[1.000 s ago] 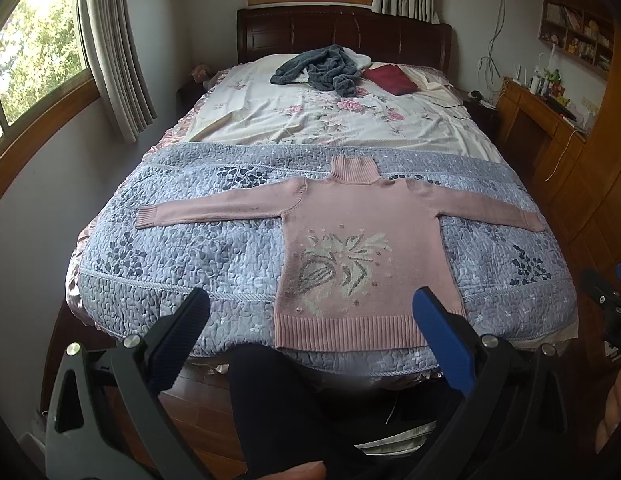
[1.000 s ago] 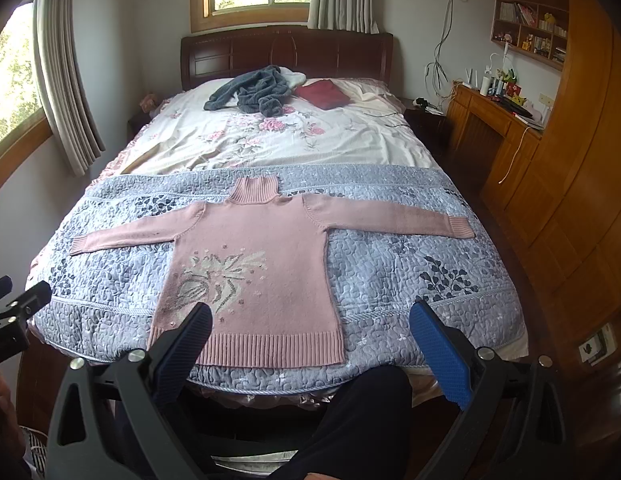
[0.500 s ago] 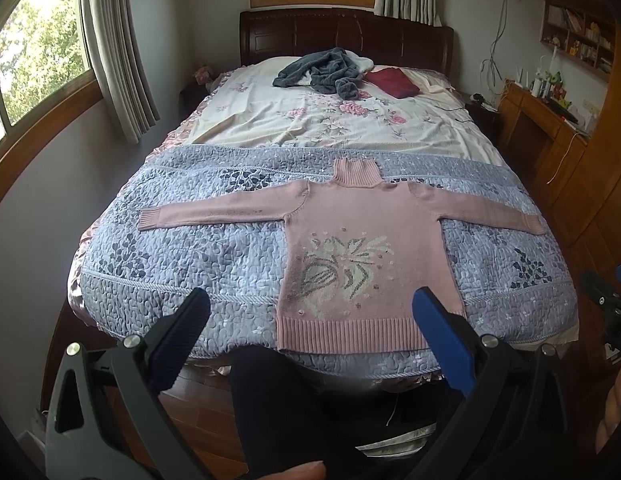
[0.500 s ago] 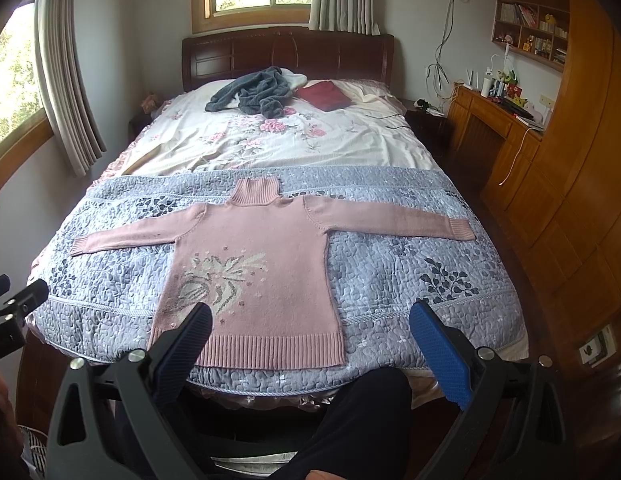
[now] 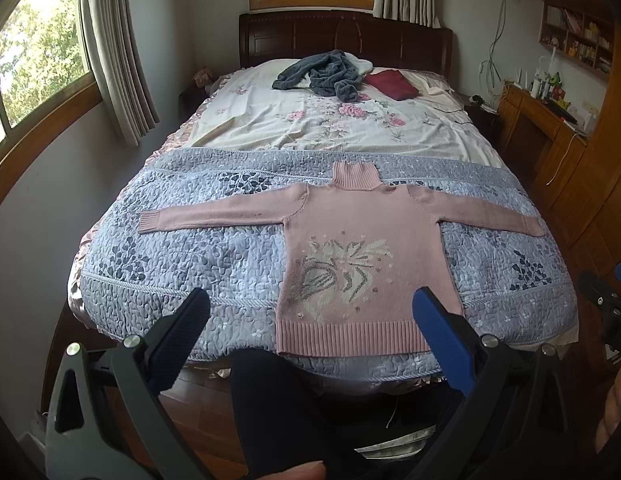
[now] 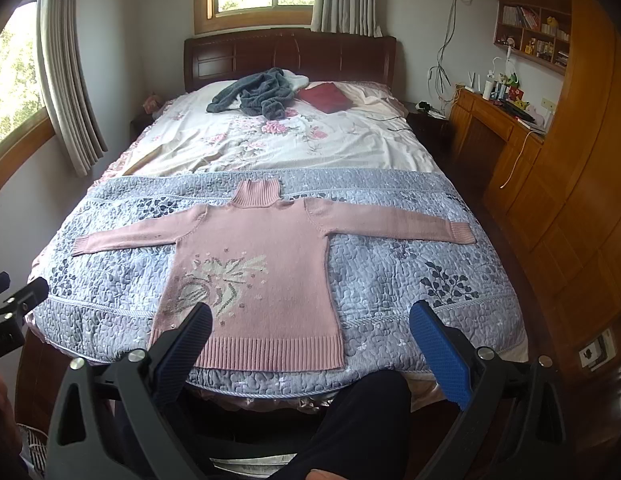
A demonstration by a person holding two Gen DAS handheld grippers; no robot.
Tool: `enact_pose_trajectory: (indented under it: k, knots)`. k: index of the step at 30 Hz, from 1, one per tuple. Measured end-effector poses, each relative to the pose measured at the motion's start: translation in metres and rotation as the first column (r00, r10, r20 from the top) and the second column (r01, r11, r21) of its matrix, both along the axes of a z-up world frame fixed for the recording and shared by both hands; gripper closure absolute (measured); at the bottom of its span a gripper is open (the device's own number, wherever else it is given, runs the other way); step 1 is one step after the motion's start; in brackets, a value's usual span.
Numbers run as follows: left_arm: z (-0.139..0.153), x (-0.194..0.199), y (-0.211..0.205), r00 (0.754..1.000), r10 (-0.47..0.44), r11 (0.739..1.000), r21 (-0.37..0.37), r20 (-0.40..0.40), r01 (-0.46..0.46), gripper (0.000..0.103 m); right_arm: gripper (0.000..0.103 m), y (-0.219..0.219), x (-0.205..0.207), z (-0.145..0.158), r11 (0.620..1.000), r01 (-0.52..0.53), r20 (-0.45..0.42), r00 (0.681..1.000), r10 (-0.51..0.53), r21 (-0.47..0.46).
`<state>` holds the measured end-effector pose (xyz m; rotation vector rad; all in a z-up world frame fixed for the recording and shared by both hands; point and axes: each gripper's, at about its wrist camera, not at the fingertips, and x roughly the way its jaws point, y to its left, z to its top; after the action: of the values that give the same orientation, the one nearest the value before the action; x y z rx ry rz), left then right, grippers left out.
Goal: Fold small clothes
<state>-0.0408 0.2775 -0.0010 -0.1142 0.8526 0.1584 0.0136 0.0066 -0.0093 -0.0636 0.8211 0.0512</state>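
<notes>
Apparently nothing was folded yet: the pink knitted turtleneck sweater (image 5: 366, 264) lay spread flat; both grippers' fingers (image 5: 438, 328) gaped empty, so a sleeve needed pinching next.

I see a bed (image 5: 122, 264) with a dark wooden headboard (image 5: 346, 36) at its far end. A grey-blue quilt (image 5: 214, 256) covers the near half, reaching the foot edge and hanging over both sides. On the quilt a pink sweater (image 5: 366, 240) lies flat, face up, sleeves spread toward the left and right edges, its hem just beside the foot edge and its collar pointing at the headboard. Beyond the quilt I see a floral sheet (image 5: 310, 128). Near the headboard a crumpled grey garment (image 5: 326, 76) lies on it, and just to its right a folded dark red cloth (image 5: 390, 84).
</notes>
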Motion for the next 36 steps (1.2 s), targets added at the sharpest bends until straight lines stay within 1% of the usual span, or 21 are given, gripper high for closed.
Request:
enact_pose_trajectory:
  k: [9,12,15,16,17,18,19,20,22,23,25,26,27,28,30,32,33,34,35,36]
  knots:
    - [0.001,0.001,0.001,1.0,0.001,1.0,-0.002,0.001,-0.001,0.003,0.004,0.004,0.003,0.002,1.0,-0.009,0.0,1.0,0.009,-0.008]
    - [-0.001,0.004,0.003,1.0,0.011,1.0,-0.01,-0.003,-0.011,0.003,0.004,0.003,0.003,-0.002,1.0,-0.01,-0.003,1.0,0.01,-0.009]
    - [-0.014,0.018,0.012,1.0,0.005,0.999,-0.054,0.009,-0.005,0.003,0.004,0.0,0.012,-0.013,1.0,-0.019,0.018,1.0,0.019,-0.006]
    - [-0.024,0.024,0.015,1.0,-0.001,0.997,-0.078,0.013,0.002,0.003,0.004,-0.004,0.017,-0.019,0.999,-0.049,0.036,0.998,0.048,0.017]
    - [-0.036,0.032,0.019,1.0,-0.01,0.994,-0.109,0.013,0.012,0.003,0.004,-0.01,0.025,-0.028,0.994,-0.09,0.042,0.995,0.088,0.06]
    - [-0.049,0.04,0.022,0.999,-0.029,0.988,-0.148,0.023,0.032,0.003,0.004,-0.017,0.035,-0.039,0.987,-0.115,0.032,0.993,0.112,0.109]
    - [-0.061,0.047,0.026,0.997,-0.053,0.979,-0.195,0.048,0.061,0.003,0.004,-0.026,0.05,-0.053,0.984,-0.103,-0.009,0.994,0.105,0.143]
    - [-0.074,0.054,0.029,0.996,-0.067,0.972,-0.223,0.067,0.08,0.003,0.004,-0.036,0.066,-0.069,0.982,-0.086,-0.064,0.993,0.098,0.168]
    - [-0.097,0.072,0.028,0.997,-0.071,0.972,-0.222,0.037,0.078,0.003,0.004,-0.061,0.095,-0.098,0.975,-0.045,-0.136,0.988,0.076,0.218]
    - [-0.109,0.081,0.027,0.997,-0.076,0.969,-0.235,0.031,0.081,0.003,0.004,-0.077,0.109,-0.111,0.971,-0.013,-0.159,0.986,0.052,0.237]
    - [-0.13,0.097,0.029,0.995,-0.085,0.949,-0.301,0.045,0.094,0.003,0.006,-0.113,0.141,-0.136,0.954,0.047,-0.193,0.981,0.011,0.295]
    - [-0.139,0.103,0.029,0.995,-0.081,0.942,-0.322,0.053,0.094,0.003,0.013,-0.135,0.157,-0.148,0.937,0.092,-0.225,0.974,-0.015,0.337]
    - [-0.149,0.111,0.028,0.996,-0.085,0.941,-0.324,0.04,0.093,0.003,0.018,-0.157,0.174,-0.159,0.908,0.14,-0.254,0.967,-0.038,0.396]
    - [-0.157,0.12,0.025,0.995,-0.098,0.942,-0.322,0.017,0.098,0.003,0.026,-0.179,0.188,-0.17,0.872,0.185,-0.275,0.96,-0.061,0.453]
    - [-0.169,0.135,0.023,0.993,-0.117,0.933,-0.344,-0.005,0.108,0.003,0.026,-0.224,0.217,-0.195,0.792,0.293,-0.329,0.936,-0.124,0.536]
    - [-0.175,0.149,0.021,0.994,-0.098,0.93,-0.359,-0.043,0.076,0.003,0.027,-0.264,0.243,-0.223,0.71,0.399,-0.41,0.896,-0.169,0.58]
    - [-0.177,0.156,0.018,0.994,-0.102,0.928,-0.364,-0.051,0.076,0.003,0.03,-0.28,0.254,-0.234,0.67,0.438,-0.438,0.88,-0.183,0.6]
    - [-0.178,0.162,0.016,0.993,-0.11,0.928,-0.362,-0.042,0.087,0.003,0.038,-0.298,0.263,-0.246,0.634,0.467,-0.453,0.869,-0.199,0.617]
    - [-0.177,0.168,0.012,0.993,-0.119,0.932,-0.347,-0.025,0.104,0.003,0.042,-0.315,0.272,-0.256,0.61,0.489,-0.459,0.861,-0.22,0.624]
    - [-0.176,0.173,0.008,0.992,-0.126,0.939,-0.323,-0.008,0.116,0.003,0.044,-0.331,0.281,-0.264,0.592,0.507,-0.458,0.854,-0.246,0.626]
